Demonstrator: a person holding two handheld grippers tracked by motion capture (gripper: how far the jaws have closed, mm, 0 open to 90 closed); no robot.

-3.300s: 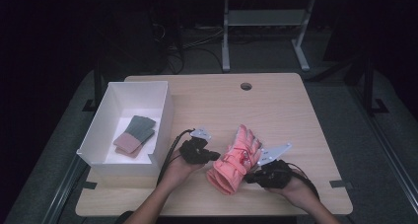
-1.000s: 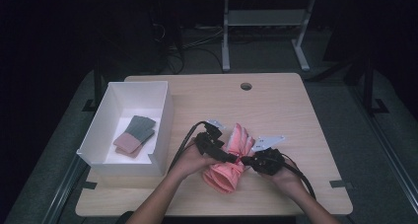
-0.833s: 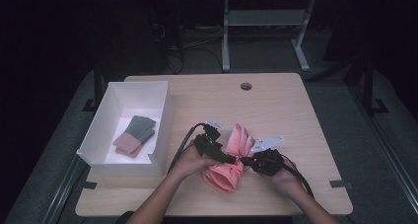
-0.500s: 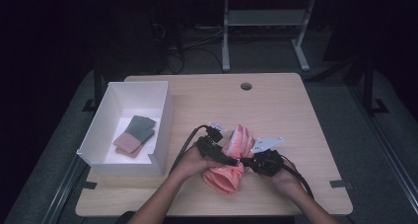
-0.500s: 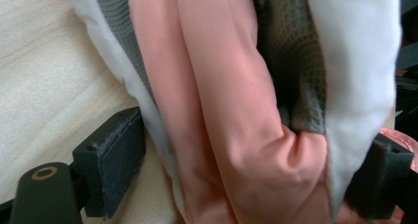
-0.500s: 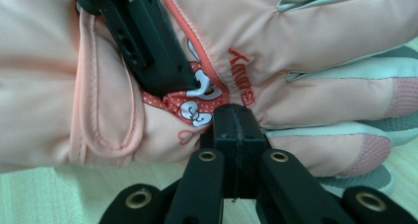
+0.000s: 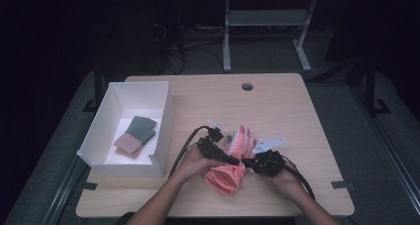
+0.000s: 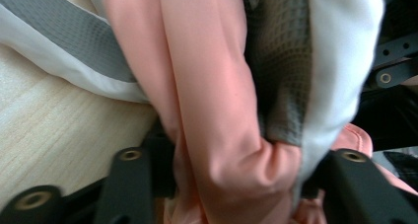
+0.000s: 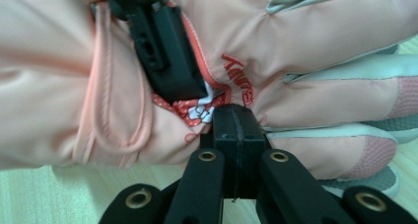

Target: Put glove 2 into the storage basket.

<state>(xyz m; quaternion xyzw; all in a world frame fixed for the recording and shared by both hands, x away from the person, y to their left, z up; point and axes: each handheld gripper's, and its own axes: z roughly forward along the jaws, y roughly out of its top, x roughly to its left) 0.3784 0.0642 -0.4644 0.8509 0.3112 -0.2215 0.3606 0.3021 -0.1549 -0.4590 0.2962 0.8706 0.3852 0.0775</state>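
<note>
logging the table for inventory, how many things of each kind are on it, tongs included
pink gloves: 1
white boxes: 1
folded cloths in the box: 2
tongs, left tongs and right tongs: 2
total: 6

glove (image 8: 217, 110) blurred, cropped, logo (image 9: 236, 83) partly hidden

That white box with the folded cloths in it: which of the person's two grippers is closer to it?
The left gripper. It grips the pink glove just right of the white box, while the right gripper pinches the glove's far side, farther from the box.
</note>
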